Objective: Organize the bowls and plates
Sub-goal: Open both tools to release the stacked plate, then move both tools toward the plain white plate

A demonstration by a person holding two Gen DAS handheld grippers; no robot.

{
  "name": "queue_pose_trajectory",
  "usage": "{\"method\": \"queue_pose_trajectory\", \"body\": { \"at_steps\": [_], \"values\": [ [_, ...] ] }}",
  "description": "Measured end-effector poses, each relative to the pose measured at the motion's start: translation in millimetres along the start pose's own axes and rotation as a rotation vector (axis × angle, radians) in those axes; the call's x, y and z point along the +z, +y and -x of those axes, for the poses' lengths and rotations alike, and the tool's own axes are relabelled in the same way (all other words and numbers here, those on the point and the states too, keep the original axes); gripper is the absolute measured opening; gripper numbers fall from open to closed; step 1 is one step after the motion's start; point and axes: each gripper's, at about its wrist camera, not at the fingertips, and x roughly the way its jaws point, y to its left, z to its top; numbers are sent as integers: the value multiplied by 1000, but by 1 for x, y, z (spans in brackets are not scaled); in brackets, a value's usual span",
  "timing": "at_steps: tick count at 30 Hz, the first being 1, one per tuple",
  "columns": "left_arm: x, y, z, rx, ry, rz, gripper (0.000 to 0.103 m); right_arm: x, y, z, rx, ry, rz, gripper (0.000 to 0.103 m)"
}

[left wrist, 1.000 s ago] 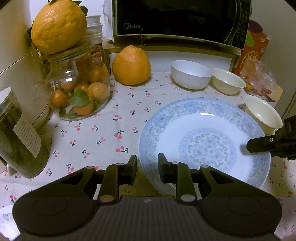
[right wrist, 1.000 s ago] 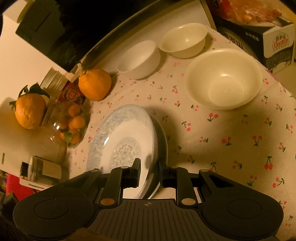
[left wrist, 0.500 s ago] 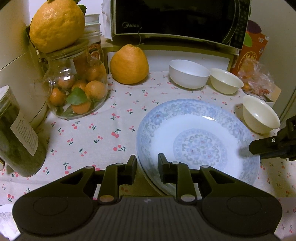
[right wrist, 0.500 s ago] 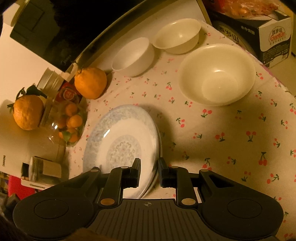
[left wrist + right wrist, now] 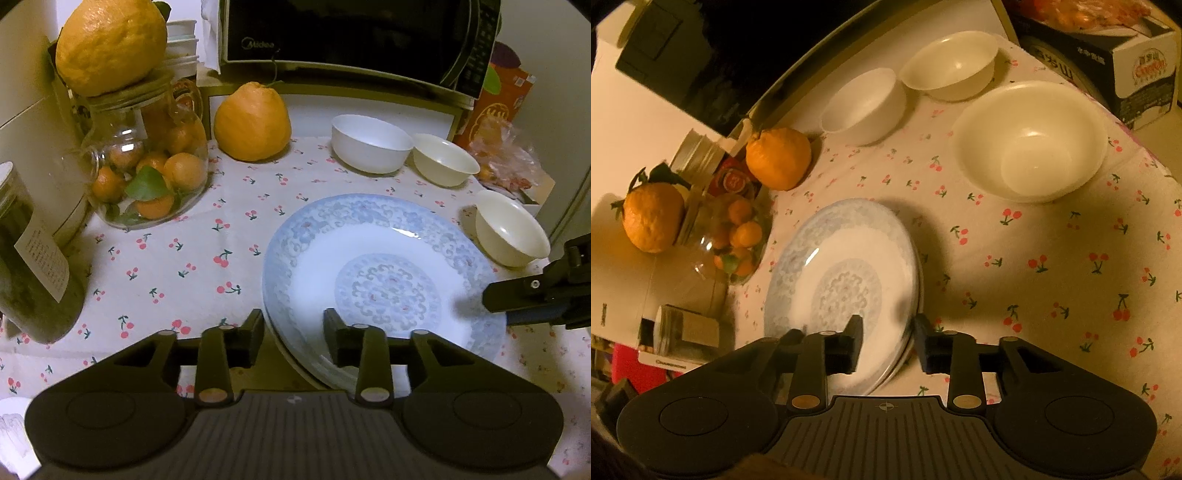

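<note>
A blue-patterned plate (image 5: 384, 258) (image 5: 842, 266) lies on top of another plate, whose rim (image 5: 919, 295) shows just under it, on the cherry-print cloth. My left gripper (image 5: 293, 328) straddles the plate's near-left rim. Its jaws are opening and its pads stand off the rim. My right gripper (image 5: 888, 332) straddles the opposite rim the same way, jaws opening, and one of its fingers (image 5: 517, 295) reaches over the plate's right edge. A white bowl (image 5: 369, 142) (image 5: 864, 105), a small cream bowl (image 5: 445, 158) (image 5: 949, 64) and a larger cream bowl (image 5: 509, 229) (image 5: 1030, 140) stand beyond the plates.
A glass jar of small oranges (image 5: 147, 177) with a big citrus (image 5: 110, 40) on its lid stands at the left, beside a dark jar (image 5: 29, 266). Another citrus (image 5: 253, 122) sits below the microwave (image 5: 351, 37). A bag of fruit (image 5: 506, 155) and a carton (image 5: 1141, 74) stand by the bowls.
Both grippers' jaws have spread apart and let go of the plate's rim. The blue plate has sunk onto the plate beneath it.
</note>
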Motion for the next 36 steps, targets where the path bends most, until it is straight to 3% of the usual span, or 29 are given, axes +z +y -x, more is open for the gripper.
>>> {"method": "queue_pose_trajectory", "body": {
  "at_steps": [4, 11, 14, 29, 36],
  "values": [
    [0, -4, 6, -26, 15, -3, 58, -3, 3, 3, -1, -14, 20, 62],
    [-2, -4, 21, -41, 26, -25, 88, -8, 4, 12, -13, -48, 38, 84],
    [-2, 0, 31, -42, 25, -23, 94, -10, 1, 17, -12, -65, 27, 91],
    [-14, 32, 73, -38, 36, -31, 102, -33, 8, 31, -22, -91, 101, 99],
    [-25, 65, 87, 8, 40, -16, 102, -51, 20, 32, -15, -91, 151, 99]
  ]
}}
